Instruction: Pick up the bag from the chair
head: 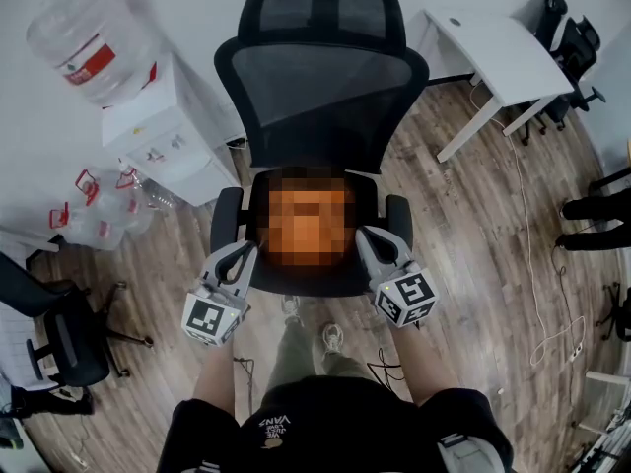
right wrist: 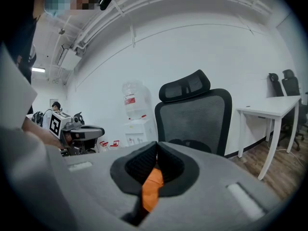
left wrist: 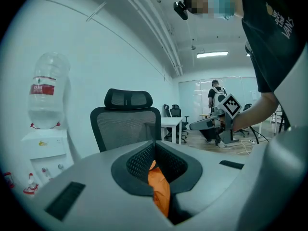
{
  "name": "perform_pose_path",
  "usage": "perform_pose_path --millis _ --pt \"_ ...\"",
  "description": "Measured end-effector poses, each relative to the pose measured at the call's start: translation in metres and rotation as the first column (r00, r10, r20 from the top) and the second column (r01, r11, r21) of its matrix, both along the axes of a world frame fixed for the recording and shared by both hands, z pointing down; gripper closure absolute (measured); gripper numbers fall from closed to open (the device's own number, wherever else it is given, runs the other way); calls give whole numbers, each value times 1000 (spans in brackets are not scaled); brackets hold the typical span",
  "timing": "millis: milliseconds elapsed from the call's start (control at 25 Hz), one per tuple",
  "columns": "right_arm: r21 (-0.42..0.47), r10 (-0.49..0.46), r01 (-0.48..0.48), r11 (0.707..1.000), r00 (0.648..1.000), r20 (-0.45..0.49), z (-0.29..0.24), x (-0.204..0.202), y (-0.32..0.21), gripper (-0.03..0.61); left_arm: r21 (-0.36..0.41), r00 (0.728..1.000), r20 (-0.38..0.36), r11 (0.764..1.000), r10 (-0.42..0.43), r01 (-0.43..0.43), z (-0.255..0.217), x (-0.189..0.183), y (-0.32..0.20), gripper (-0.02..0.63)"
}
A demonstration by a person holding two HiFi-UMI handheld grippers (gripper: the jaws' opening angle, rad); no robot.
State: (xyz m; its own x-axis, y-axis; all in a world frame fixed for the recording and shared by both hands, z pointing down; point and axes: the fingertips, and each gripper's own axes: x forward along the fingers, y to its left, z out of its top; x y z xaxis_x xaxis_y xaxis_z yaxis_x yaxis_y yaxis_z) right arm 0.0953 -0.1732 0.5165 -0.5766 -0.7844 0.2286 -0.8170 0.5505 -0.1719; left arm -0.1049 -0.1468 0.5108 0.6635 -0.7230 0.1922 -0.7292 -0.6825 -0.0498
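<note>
Orange soft fabric bag (left wrist: 161, 192) is seen over the seat of the black mesh office chair (head: 320, 87); resting or lifted cannot be told. Left gripper (head: 245, 251) and right gripper (head: 366, 236) are each clamped on a fold at opposite edges. Bag judged light and limp; sagging expected. Armrests (head: 225, 220) flank it closely. White water dispenser (head: 163, 131) and white desk (head: 493, 52) stand well apart.

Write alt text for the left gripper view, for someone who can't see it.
The left gripper has its jaws shut on a fold of the orange bag. Beyond them stands a black mesh office chair, with a water dispenser against the wall at left and the right gripper held out at right.
</note>
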Motion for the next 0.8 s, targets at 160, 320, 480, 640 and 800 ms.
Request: perform_pose_path --millis 160,320,480,640,800 --pt "-23 23 -23 999 1000 0 18 -3 -15 580 -26 1000 -3 999 19 -19 16 3 -15 607" --pt "-44 25 -25 999 1000 -8 36 -9 -29 579 -52 999 6 998 38 -38 37 6 -30 607" --pt "-73 22 -24 997 999 -24 56 -14 -37 578 -87 999 6 995 46 -46 59 5 -41 605" --pt "-101 30 -33 994 999 -30 76 -16 -46 578 -124 999 2 991 49 -49 80 2 -53 604" --pt "-136 36 -40 990 999 -37 95 -18 -55 542 -147 999 0 988 54 -54 97 -1 -66 601"
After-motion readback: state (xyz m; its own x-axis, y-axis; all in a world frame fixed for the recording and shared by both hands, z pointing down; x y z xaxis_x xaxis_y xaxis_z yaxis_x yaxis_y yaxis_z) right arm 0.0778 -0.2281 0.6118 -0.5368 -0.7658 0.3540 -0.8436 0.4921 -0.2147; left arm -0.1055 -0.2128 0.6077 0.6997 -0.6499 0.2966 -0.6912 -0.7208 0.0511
